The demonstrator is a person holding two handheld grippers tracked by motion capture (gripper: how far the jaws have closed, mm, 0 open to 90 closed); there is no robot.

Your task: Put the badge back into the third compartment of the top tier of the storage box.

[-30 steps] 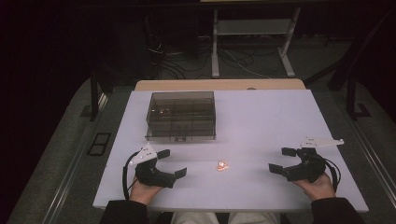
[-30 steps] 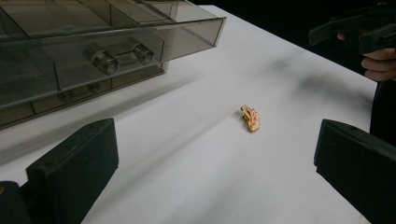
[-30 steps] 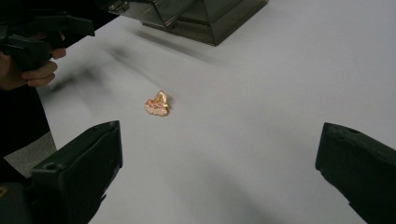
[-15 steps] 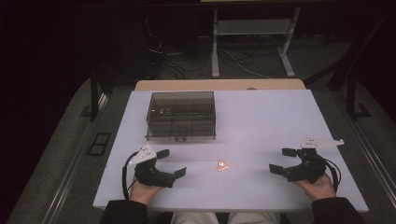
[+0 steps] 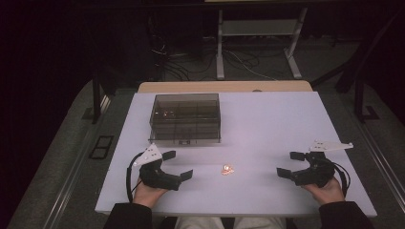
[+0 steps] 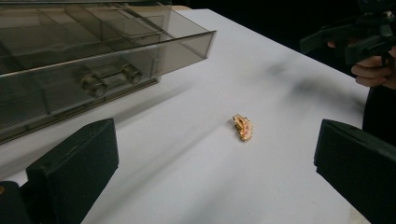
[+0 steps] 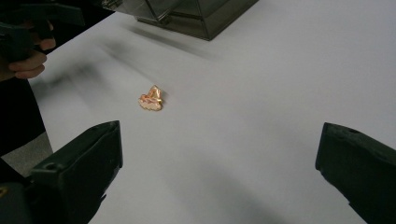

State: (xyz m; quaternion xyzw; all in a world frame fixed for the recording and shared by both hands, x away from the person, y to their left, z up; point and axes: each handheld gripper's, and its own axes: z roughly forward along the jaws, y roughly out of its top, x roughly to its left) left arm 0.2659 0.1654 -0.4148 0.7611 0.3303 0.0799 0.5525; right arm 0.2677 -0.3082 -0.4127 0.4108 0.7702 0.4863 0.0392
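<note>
A small gold trinket (image 5: 228, 169) lies on the white table (image 5: 267, 129), between my two grippers; it also appears in the left gripper view (image 6: 243, 127) and the right gripper view (image 7: 151, 99). My left gripper (image 5: 177, 165) rests at the near left, open and empty, its jaws wide apart (image 6: 215, 172). Open and empty too, my right gripper (image 5: 289, 164) sits at the near right, jaws spread (image 7: 219, 163). A smoky clear plastic organiser box (image 5: 185, 117) with a closed lid and compartments stands behind the left gripper, with a small gold item inside (image 5: 165, 113).
A wooden board edge (image 5: 224, 86) shows past the table's far side. Beyond it stand a metal desk frame (image 5: 258, 43) and floor cables (image 5: 191, 62). The other hand and gripper (image 6: 369, 42) appear far off in the left gripper view.
</note>
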